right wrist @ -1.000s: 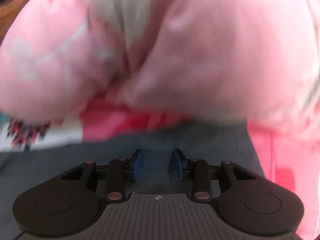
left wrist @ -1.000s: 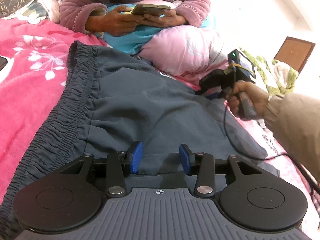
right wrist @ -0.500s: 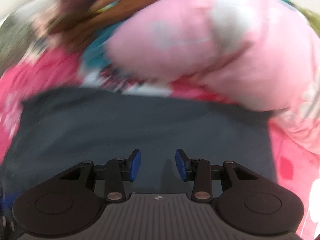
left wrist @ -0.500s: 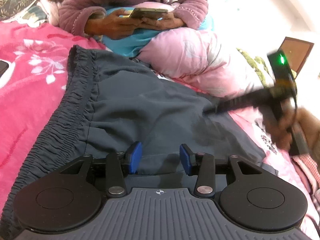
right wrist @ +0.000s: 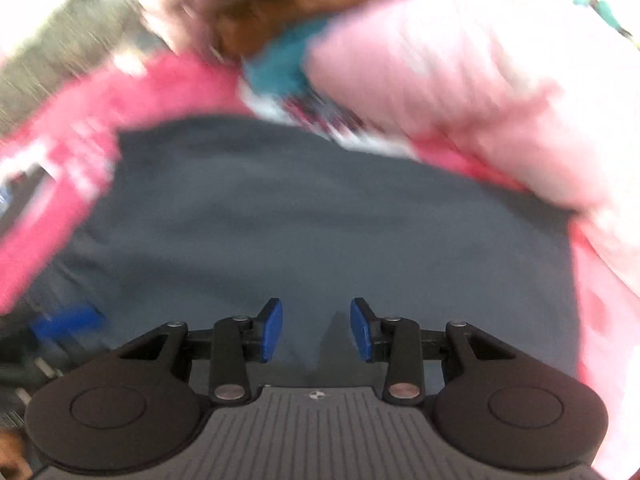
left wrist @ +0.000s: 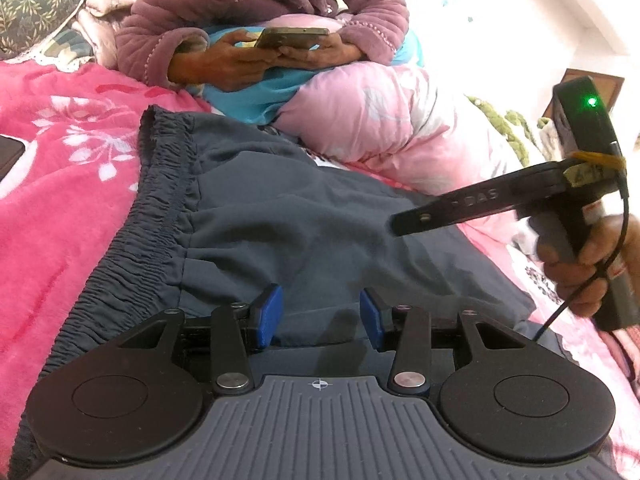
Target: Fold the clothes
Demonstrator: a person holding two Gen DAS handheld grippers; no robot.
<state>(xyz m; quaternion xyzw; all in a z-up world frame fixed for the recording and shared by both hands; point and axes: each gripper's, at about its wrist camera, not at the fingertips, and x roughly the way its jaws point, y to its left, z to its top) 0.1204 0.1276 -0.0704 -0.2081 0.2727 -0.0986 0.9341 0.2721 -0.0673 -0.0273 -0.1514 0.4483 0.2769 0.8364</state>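
Since a second ago the right gripper (left wrist: 404, 224) has been swung from the pink quilt (left wrist: 384, 120) out over the grey trousers (left wrist: 280, 216) — spread flat on the pink blanket (left wrist: 60, 168), waistband at left. The left gripper (left wrist: 318, 316) is held spread above the cloth, gripping nothing; the right gripper's blue pads (right wrist: 270, 330) are likewise parted — empty.

Ahead of the left tongs (left wrist: 319, 316) the flat dark grey cloth shorts (left wrist: 280, 216) leave room. Farther ahead, a puffy pale pink blanket (left wrist: 384, 120) blocks; the right tongs (left wrist: 412, 218) reach in from the right.
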